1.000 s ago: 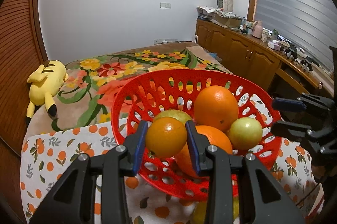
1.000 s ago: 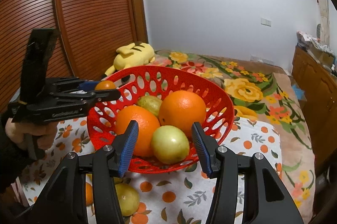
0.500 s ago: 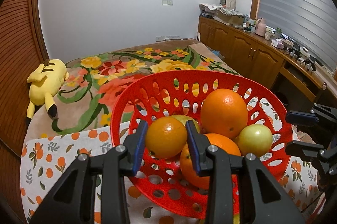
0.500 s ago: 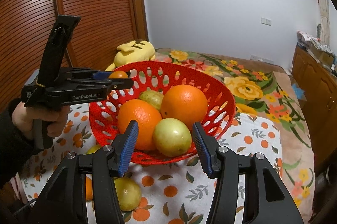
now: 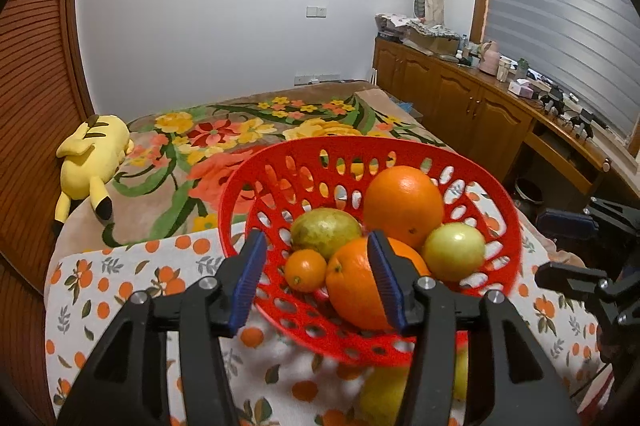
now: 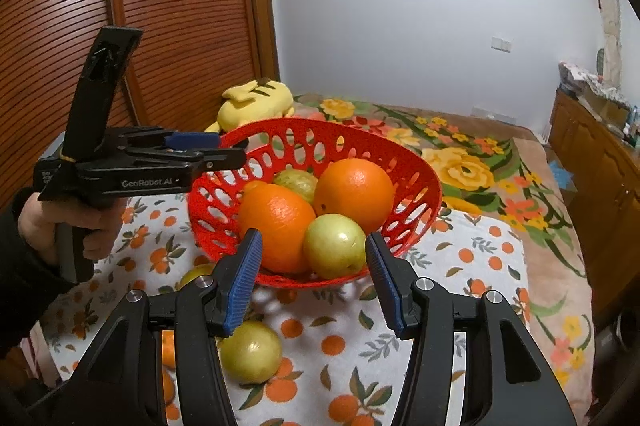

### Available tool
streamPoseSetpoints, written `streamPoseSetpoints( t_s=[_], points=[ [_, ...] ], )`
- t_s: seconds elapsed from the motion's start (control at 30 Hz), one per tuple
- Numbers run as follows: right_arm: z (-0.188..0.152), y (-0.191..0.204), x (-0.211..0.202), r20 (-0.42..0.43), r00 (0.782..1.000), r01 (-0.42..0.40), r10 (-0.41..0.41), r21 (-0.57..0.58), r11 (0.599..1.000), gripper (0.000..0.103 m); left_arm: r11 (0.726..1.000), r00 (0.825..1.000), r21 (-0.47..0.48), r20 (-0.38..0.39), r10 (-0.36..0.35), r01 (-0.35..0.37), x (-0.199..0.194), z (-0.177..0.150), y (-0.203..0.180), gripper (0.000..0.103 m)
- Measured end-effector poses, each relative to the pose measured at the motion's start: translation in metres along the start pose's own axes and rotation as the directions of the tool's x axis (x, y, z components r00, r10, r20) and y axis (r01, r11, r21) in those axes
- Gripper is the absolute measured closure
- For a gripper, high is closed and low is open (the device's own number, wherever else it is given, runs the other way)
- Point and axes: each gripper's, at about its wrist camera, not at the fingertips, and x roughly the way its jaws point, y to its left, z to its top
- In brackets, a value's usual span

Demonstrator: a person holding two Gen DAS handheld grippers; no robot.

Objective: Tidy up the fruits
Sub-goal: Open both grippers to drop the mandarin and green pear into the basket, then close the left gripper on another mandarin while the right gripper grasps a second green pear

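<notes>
A red perforated basket (image 5: 276, 162) (image 6: 424, 194) stands on the fruit-print cloth. It holds two big oranges (image 5: 402, 204) (image 6: 354, 190), a small orange (image 5: 305, 270), a green pear-like fruit (image 5: 324, 232) and a yellow-green fruit (image 5: 454, 252) (image 6: 334, 246). My left gripper (image 5: 316, 282) is open and empty over the basket's near rim, just above the small orange; it also shows in the right wrist view (image 6: 218, 150). My right gripper (image 6: 312, 282) is open and empty in front of the basket.
Loose yellow-green fruits (image 6: 250, 350) (image 6: 196, 272) and a small orange (image 6: 168, 348) lie on the cloth (image 6: 472, 266) in front of the basket. A yellow plush toy (image 5: 92, 158) lies on the flowered bed behind. Wooden cabinets (image 5: 480, 118) stand to the right.
My left gripper has opened and let go of the small orange, which now lies in the basket. The left gripper has drawn back a little. The right gripper has barely moved.
</notes>
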Motion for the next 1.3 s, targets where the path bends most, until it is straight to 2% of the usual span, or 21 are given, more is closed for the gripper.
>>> streamPoseSetpoints(
  t_s=[0.27, 0.63, 1.07, 1.3],
  points=[
    [-0.013, 0.014, -0.029, 0.022, 1.0, 0.012, -0.013, 0.017, 1.0, 0.042, 1.0, 1.0, 0.004, 0.021, -0.017, 0.017, -0.039, -0.02, -0.016, 0.045],
    [-0.056, 0.035, -0.051, 0.011, 1.0, 0.012, -0.012, 0.06, 0.998, 0.041, 1.0, 1.0, -0.008, 0.011, -0.028, 0.028, -0.077, -0.067, -0.033, 0.035],
    [-0.089, 0.045, -0.047, -0.015, 1.0, 0.012, -0.011, 0.107, 0.994, 0.04, 0.996, 0.995, -0.042, -0.065, -0.078, 0.075, -0.086, -0.127, -0.06, 0.035],
    [-0.097, 0.046, -0.04, -0.031, 0.999, 0.012, -0.009, 0.121, 0.993, 0.04, 0.992, 0.988, -0.062, -0.105, -0.115, 0.109, -0.081, -0.147, -0.07, 0.035]
  ],
)
